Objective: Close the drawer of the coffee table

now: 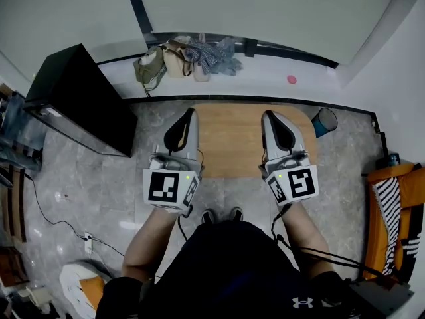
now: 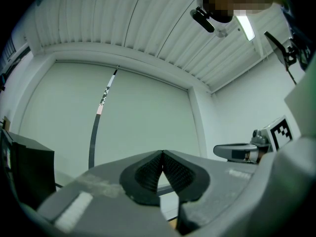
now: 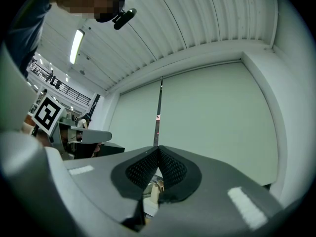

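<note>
The coffee table shows its light wooden top in the head view, right in front of the person's feet. I cannot make out its drawer from here. My left gripper hovers over the table's left edge and my right gripper over its right part, both pointing away from the person. In the left gripper view the left gripper has its ribbed pads pressed together with nothing between them. The right gripper is shut and empty in the same way. Both gripper views look at a pale wall and ceiling.
A black cabinet stands left of the table. Bags and cloth lie piled by the far wall. A teal bin sits at the table's right corner, an orange seat with striped cloth at far right. Cables run over the floor.
</note>
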The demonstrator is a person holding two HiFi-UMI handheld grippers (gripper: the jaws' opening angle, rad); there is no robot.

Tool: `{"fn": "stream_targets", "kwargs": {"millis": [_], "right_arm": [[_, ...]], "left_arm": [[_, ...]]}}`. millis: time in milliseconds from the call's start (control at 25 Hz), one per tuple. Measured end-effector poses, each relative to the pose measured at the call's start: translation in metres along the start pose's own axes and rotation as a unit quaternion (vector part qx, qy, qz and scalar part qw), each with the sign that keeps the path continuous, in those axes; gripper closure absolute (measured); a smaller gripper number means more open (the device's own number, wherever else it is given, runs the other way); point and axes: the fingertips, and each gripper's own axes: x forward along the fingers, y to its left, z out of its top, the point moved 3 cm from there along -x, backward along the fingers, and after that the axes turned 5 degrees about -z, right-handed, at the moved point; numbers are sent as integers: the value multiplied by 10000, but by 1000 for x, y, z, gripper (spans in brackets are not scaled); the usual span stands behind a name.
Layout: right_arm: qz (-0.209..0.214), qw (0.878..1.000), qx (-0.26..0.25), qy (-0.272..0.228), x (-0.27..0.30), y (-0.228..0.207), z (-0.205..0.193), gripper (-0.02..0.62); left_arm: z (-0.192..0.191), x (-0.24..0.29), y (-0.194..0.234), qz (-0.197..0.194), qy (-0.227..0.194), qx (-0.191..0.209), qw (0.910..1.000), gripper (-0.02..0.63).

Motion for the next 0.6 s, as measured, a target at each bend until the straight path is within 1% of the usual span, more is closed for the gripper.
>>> {"fn": "stream_targets", "kwargs": {"millis": [600], "right_arm": [[-29,10000,50,30,-2,2,-6,594]], "left_arm": [[-5,-2,1,-46,-13,31,10000,604]]}}
